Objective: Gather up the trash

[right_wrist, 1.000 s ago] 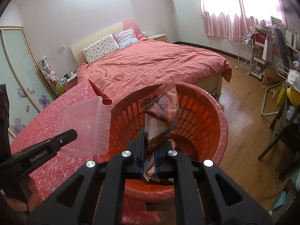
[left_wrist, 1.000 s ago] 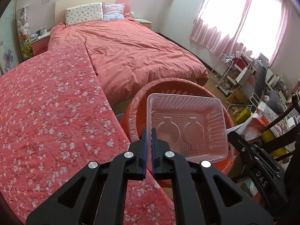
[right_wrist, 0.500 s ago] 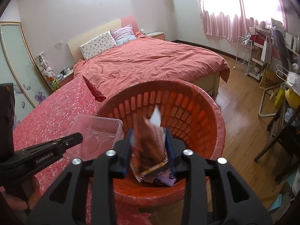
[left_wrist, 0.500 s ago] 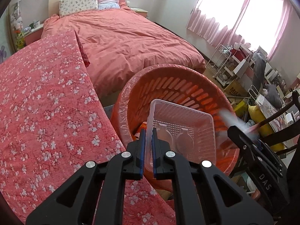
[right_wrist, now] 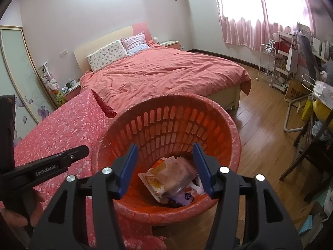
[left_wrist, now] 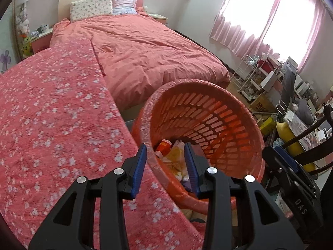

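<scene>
Left gripper opening, empty, right gripper opening, empty, both over orange basket, wrappers inside.

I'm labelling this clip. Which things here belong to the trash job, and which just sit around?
Job:
- orange basket
- wrappers in it
- left gripper, right gripper, jaws opening, nothing between

Around:
- bed
- pillows
- floral cover
- curtains
</scene>
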### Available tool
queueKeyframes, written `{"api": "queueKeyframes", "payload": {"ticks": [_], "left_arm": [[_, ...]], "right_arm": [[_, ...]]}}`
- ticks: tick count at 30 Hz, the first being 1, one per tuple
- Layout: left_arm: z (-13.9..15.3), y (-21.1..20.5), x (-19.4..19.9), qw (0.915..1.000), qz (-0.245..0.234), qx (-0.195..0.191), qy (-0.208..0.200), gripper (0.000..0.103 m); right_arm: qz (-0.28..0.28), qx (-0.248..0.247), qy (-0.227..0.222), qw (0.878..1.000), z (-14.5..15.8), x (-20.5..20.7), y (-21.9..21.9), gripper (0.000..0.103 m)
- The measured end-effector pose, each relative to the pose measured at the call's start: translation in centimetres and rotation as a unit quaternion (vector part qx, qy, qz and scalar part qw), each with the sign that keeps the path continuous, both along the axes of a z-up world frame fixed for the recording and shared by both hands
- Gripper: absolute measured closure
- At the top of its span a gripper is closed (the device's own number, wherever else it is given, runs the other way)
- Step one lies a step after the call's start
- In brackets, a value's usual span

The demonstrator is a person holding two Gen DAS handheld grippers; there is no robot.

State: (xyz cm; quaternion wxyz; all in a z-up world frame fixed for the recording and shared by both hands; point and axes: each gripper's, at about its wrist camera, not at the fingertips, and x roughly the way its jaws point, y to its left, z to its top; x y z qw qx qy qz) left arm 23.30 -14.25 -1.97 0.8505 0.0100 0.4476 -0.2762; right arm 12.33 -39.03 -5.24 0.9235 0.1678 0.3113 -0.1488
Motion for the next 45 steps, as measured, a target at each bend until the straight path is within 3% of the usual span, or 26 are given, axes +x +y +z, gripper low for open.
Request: {"api": "queueKeyframes", "payload": {"ticks": [8, 15, 18, 27, 29, 34, 45], "left_arm": [[2.6, 4.9, -3.0, 0.9982, 0.029, 0.001, -0.052, 0.054], [4.6, 11.2, -8.1, 0.9912, 0.075, 0.006, -0.109, 0.046], [5.0, 13.0, -10.1, 0.9868, 0.095, 0.007, -0.131, 0.036], [5.1, 16.6, -16.5, 0.9706, 0.142, 0.010, -0.194, 0.023], [5.1, 17.0, -17.6, 0.9661, 0.151, 0.012, -0.209, 0.012], [5.1, 17.5, -19.9, 0.9526, 0.167, 0.025, -0.253, 0.006], [3.8, 17.3, -20.7, 0.9495, 0.195, 0.033, -0.244, 0.003]], "right_arm": [[0.005, -0.016, -0.031, 0.999, 2.9, -4.2, 2.9, 0.036], [0.015, -0.031, -0.065, 0.997, 4.7, -9.3, 7.5, 0.016], [0.016, -0.042, -0.081, 0.996, 5.4, -11.5, 9.7, 0.007], [0.007, -0.087, -0.103, 0.991, 6.4, -16.3, 15.3, 0.004], [0.000, -0.098, -0.103, 0.990, 6.4, -17.0, 16.2, 0.004], [-0.026, -0.133, -0.102, 0.985, 6.6, -18.2, 17.8, 0.004], [-0.056, -0.170, -0.073, 0.981, 5.3, -18.1, 18.8, 0.004]]}}
